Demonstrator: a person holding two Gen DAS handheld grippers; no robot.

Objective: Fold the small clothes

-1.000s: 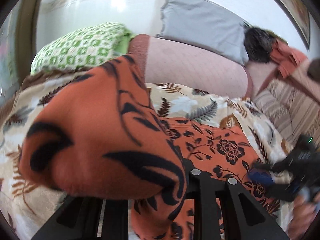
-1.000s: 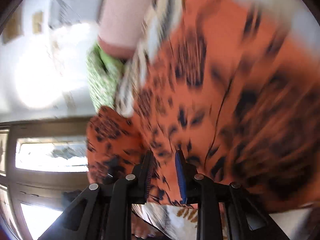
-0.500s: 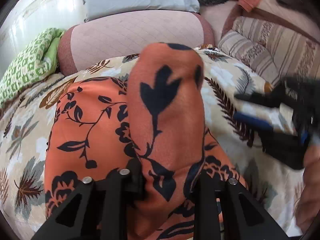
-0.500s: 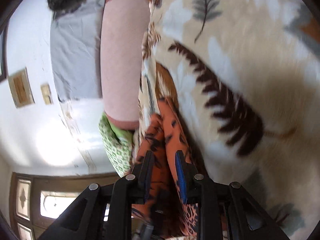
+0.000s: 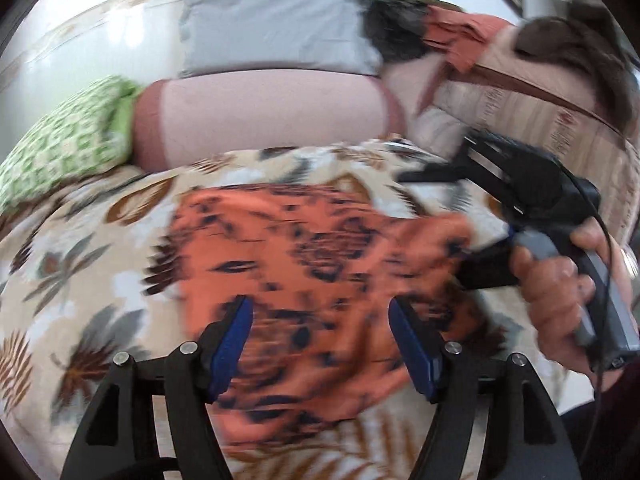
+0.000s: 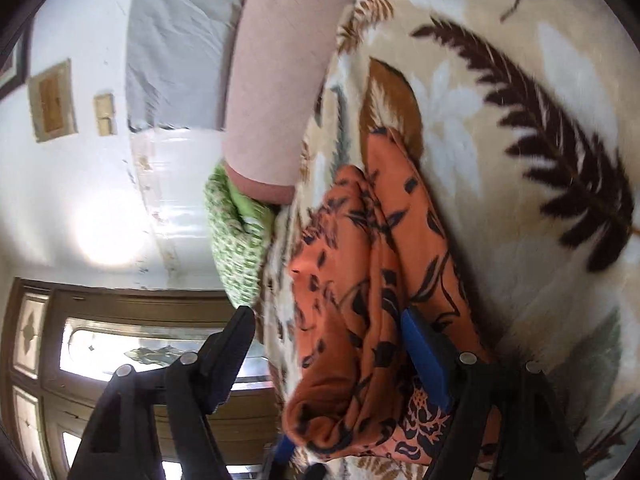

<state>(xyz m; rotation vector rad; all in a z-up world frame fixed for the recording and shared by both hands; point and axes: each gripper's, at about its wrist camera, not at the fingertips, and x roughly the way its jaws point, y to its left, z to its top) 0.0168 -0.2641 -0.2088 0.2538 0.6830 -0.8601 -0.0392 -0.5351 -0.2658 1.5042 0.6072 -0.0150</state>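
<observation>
An orange garment [image 5: 320,248] with a black flower print lies folded on the leaf-print blanket [image 5: 80,280]. My left gripper [image 5: 318,302] hovers over its near edge with jaws opening. The cloth lies below the blue pads [image 5: 232,344], which do not press it. In the right wrist view, rolled sideways, the garment [image 6: 360,300] shows bunched folds between the jaws of my right gripper [image 6: 325,314], which are also opening. One blue pad [image 6: 424,360] lies against the cloth and the other finger stands clear. A hand [image 5: 560,292] holds the right tool at the garment's right end.
A pink bolster [image 5: 260,116] lies across the far edge of the blanket, with a grey pillow [image 5: 272,28] behind it. A green patterned pillow [image 5: 68,140] sits at far left and a striped cushion [image 5: 540,116] at far right. A wooden door with glass [image 6: 100,352] stands beyond.
Both grippers were shut on the orange garment and carried it over. Now it lies on the blanket and both pairs of jaws have spread wide off the cloth.
</observation>
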